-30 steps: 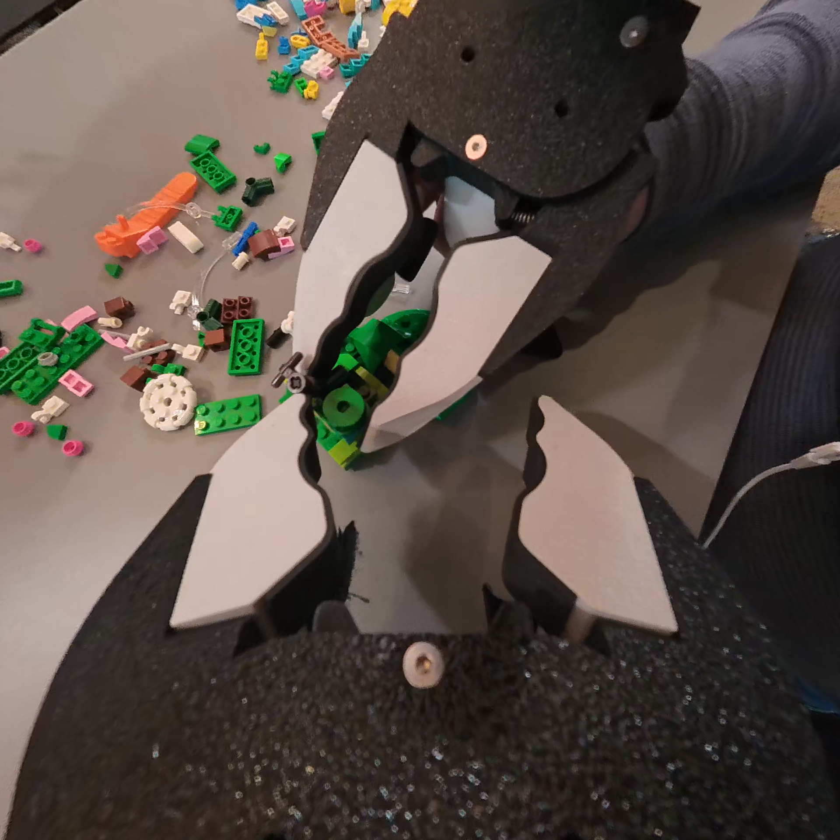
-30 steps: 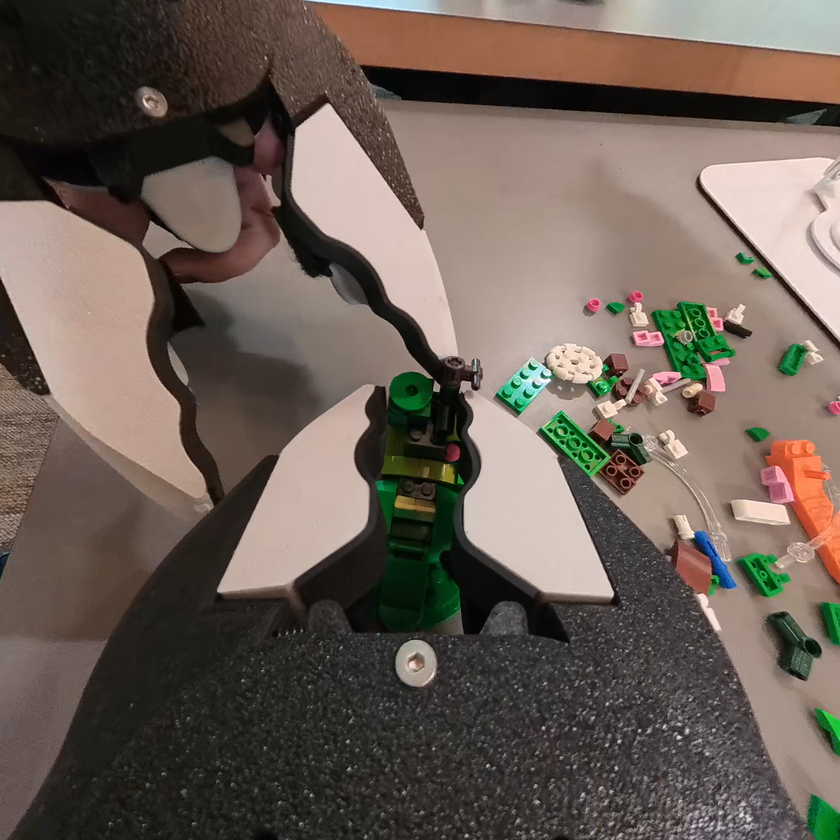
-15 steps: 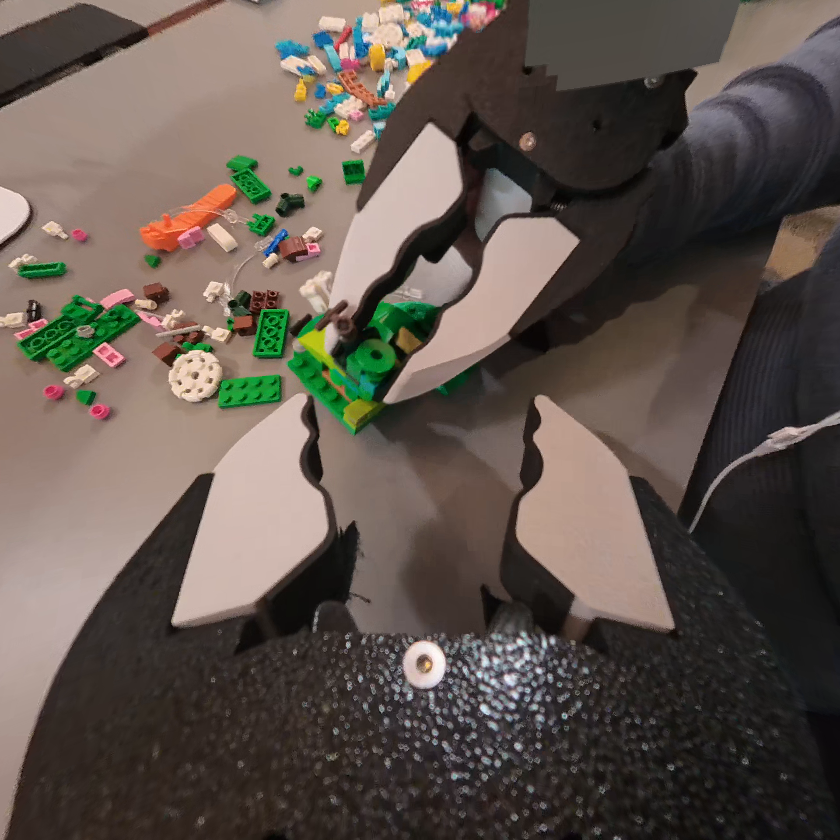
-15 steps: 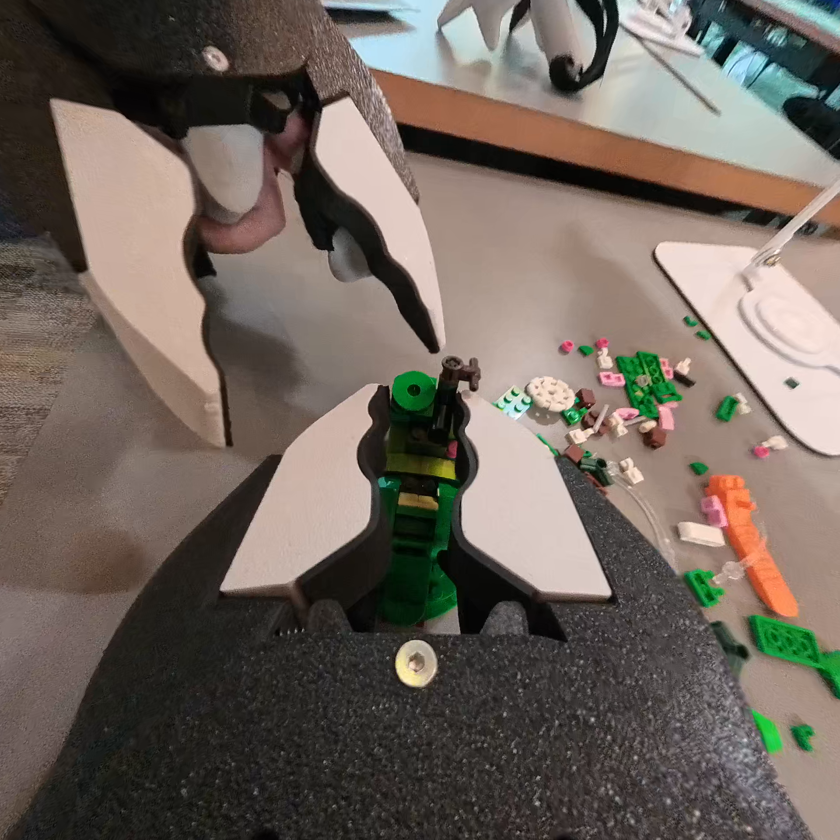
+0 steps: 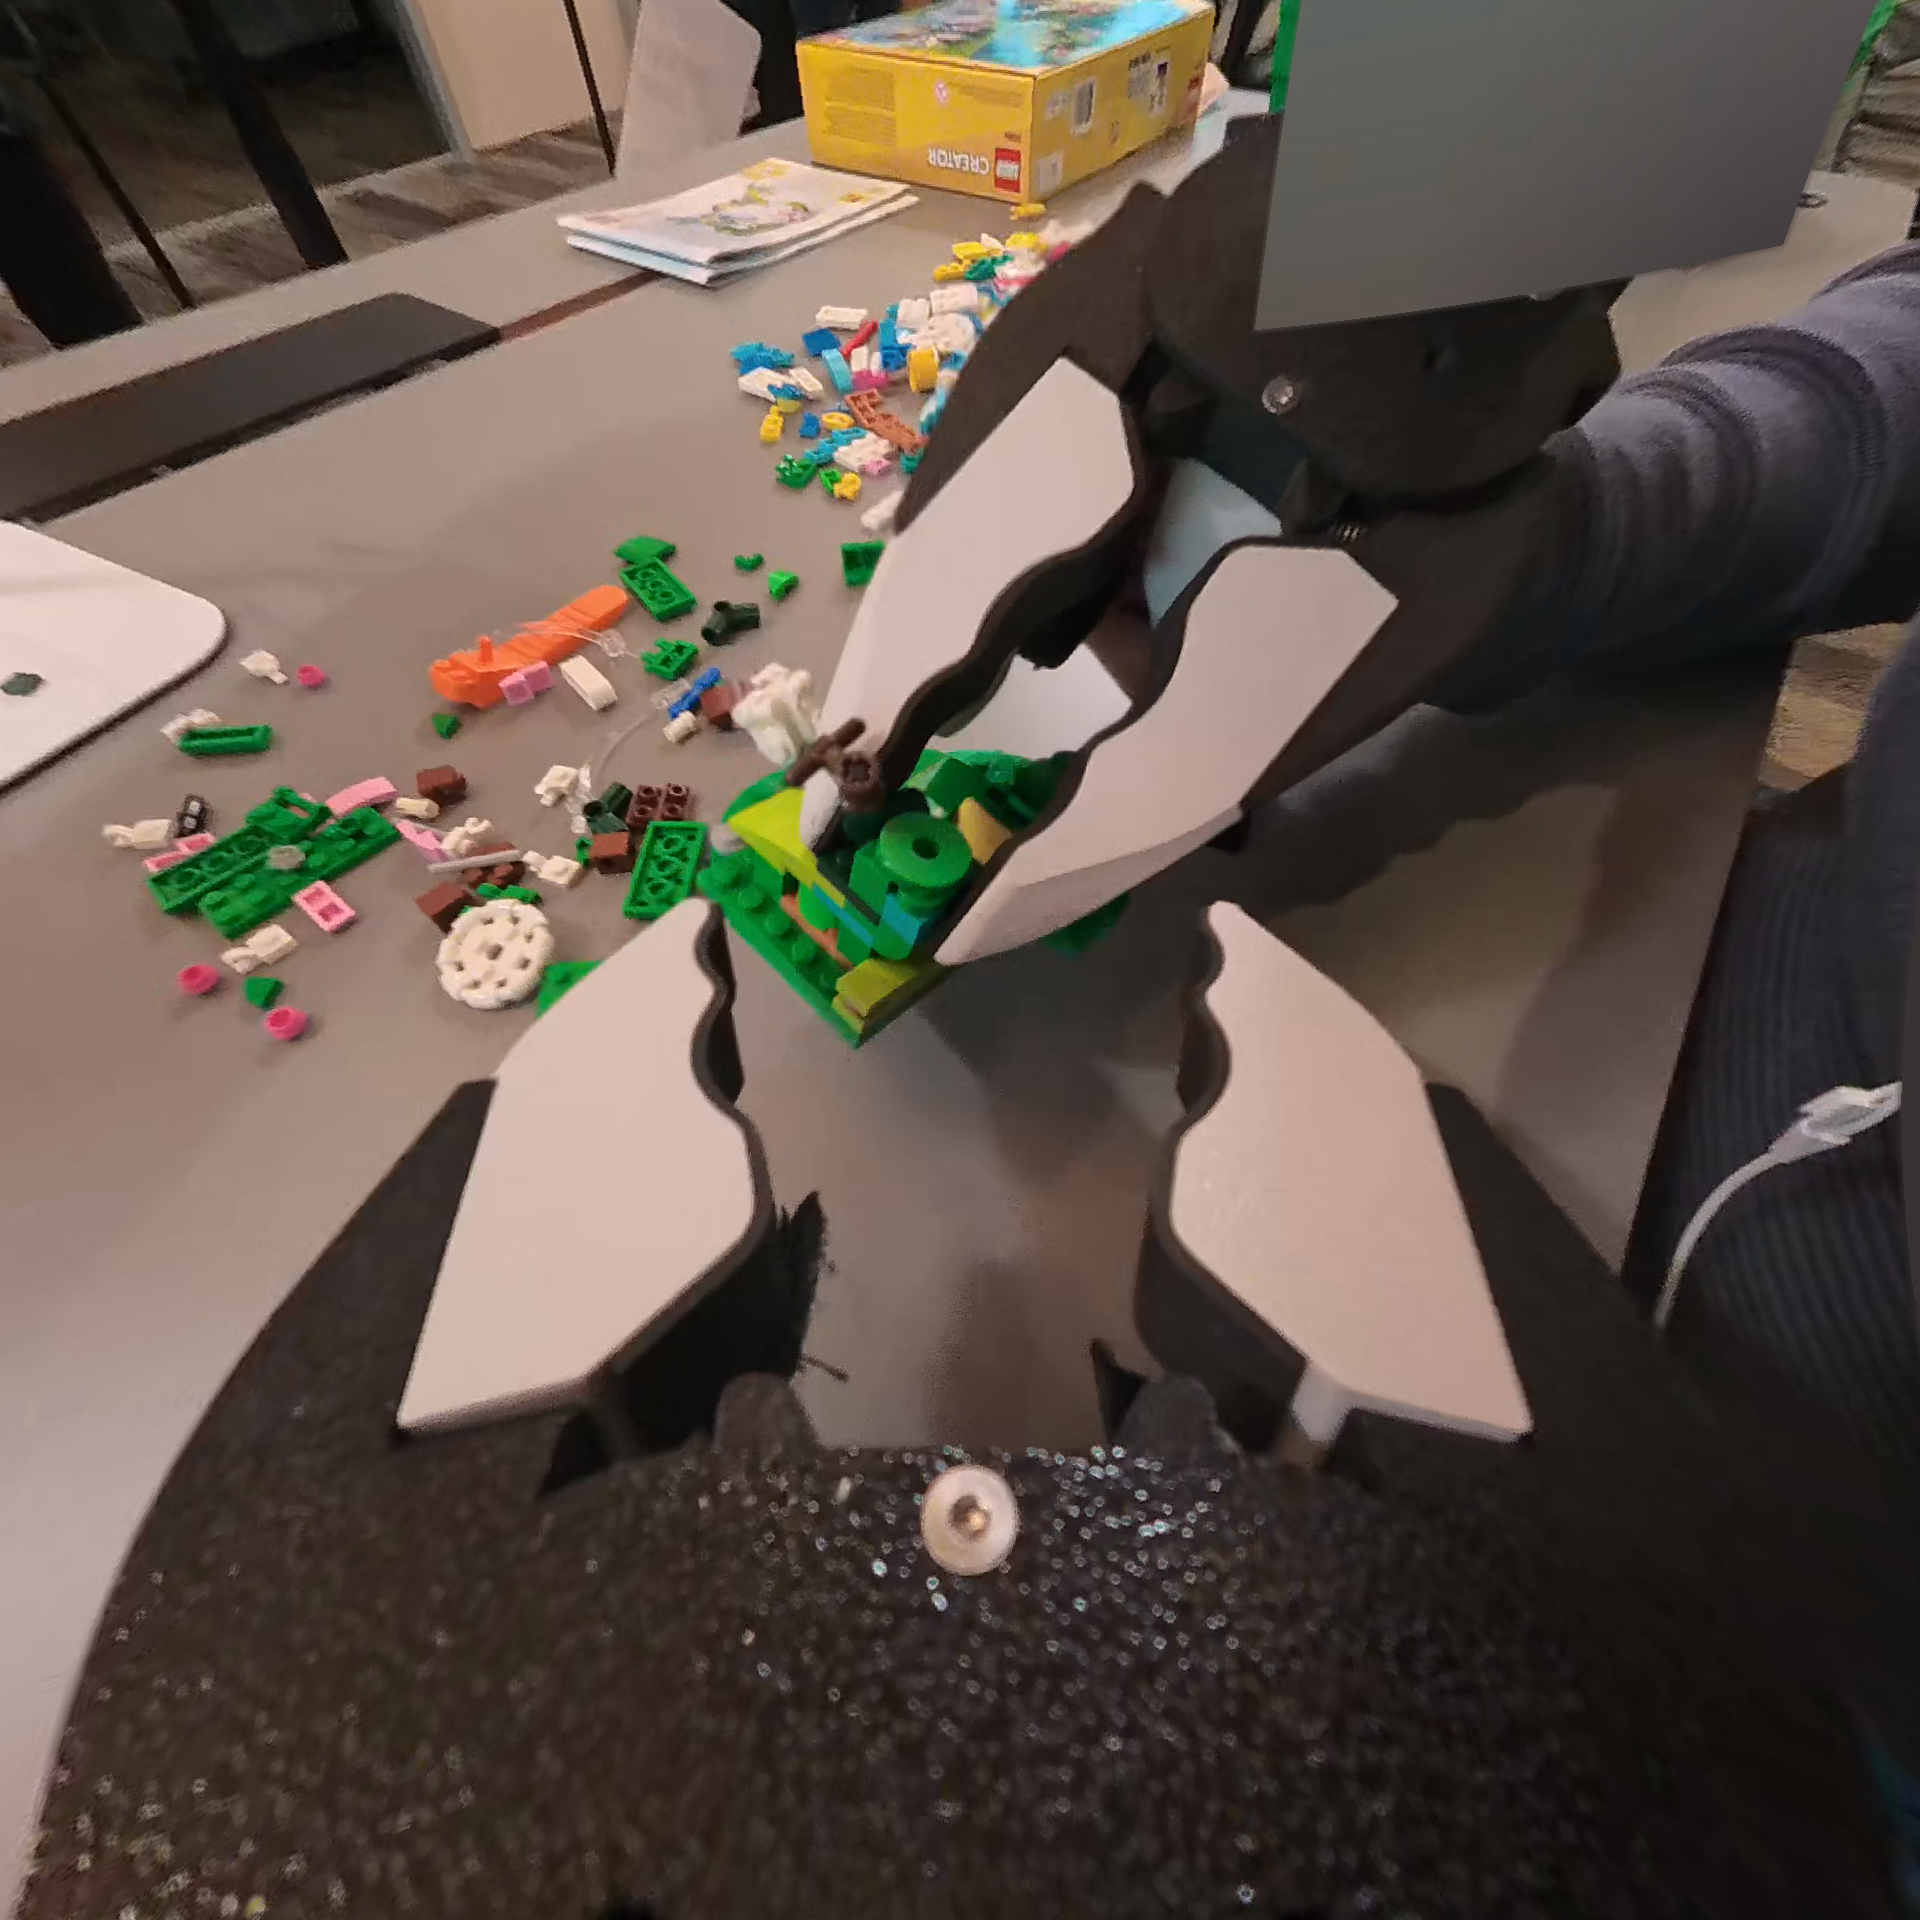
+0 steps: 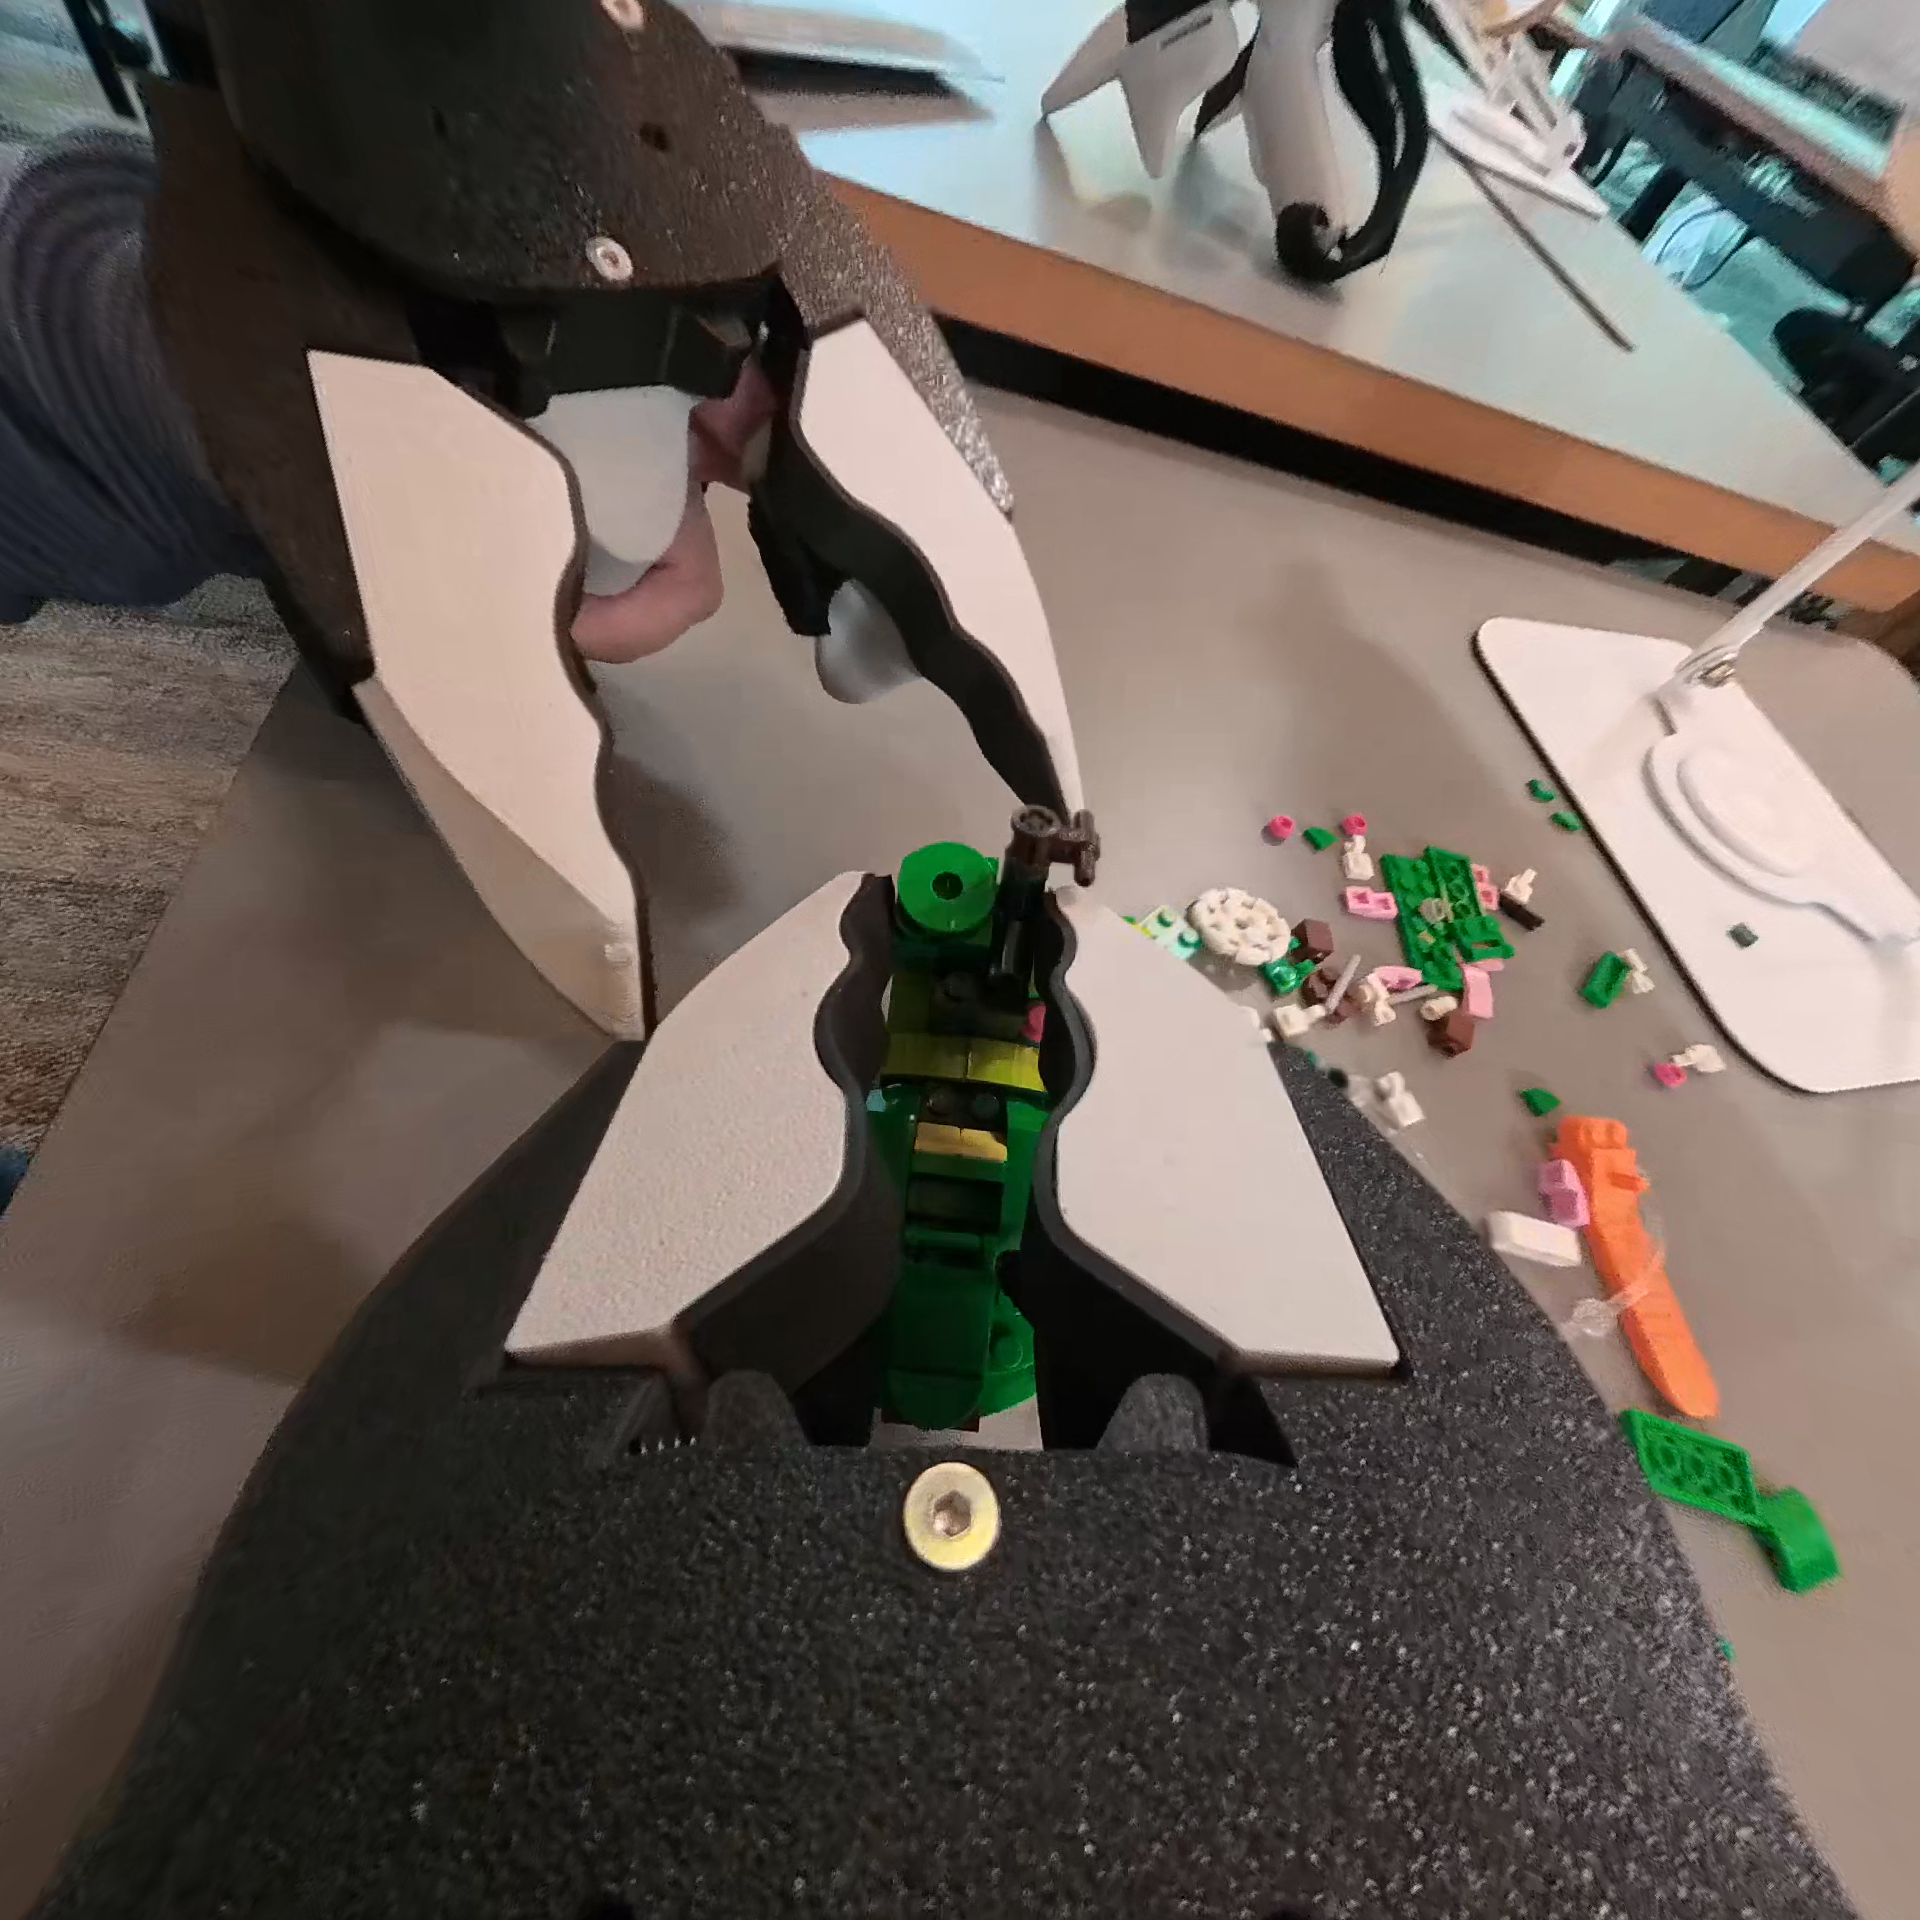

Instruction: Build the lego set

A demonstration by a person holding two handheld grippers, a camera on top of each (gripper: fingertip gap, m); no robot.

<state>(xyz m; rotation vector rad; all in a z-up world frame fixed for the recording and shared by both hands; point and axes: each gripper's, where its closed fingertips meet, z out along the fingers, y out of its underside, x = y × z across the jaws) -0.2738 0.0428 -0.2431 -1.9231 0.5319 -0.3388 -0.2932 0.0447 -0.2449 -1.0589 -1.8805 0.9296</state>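
Observation:
My right gripper (image 6: pixel 966 894) is shut on a green lego build (image 6: pixel 956 1101) and holds it tilted just above the grey table. A small dark brown clip piece (image 6: pixel 1049 836) sticks up from the build's front end beside a round green stud. In the left wrist view the build (image 5: pixel 831 914) and the brown piece (image 5: pixel 847 764) show between the right gripper's fingers (image 5: pixel 997 582). My left gripper (image 5: pixel 961 966) is open and empty, facing the build from close by. Its fingers (image 6: pixel 457 644) show in the right wrist view, one tip near the brown piece.
Loose pieces lie beside the build: an orange piece (image 5: pixel 530 649), a white round plate (image 5: pixel 494 951), green plates (image 5: pixel 249 852). A colourful pile (image 5: pixel 883 364), a yellow box (image 5: pixel 997 94) and a booklet (image 5: pixel 738 213) lie farther back. A white stand base (image 6: pixel 1714 862) sits at the side. Less than 4 cm separates the two grippers' tips.
My left gripper has drawn back from the build, where its fingertip touched the brown piece. It stays open. The right gripper keeps its hold and has tilted upward.

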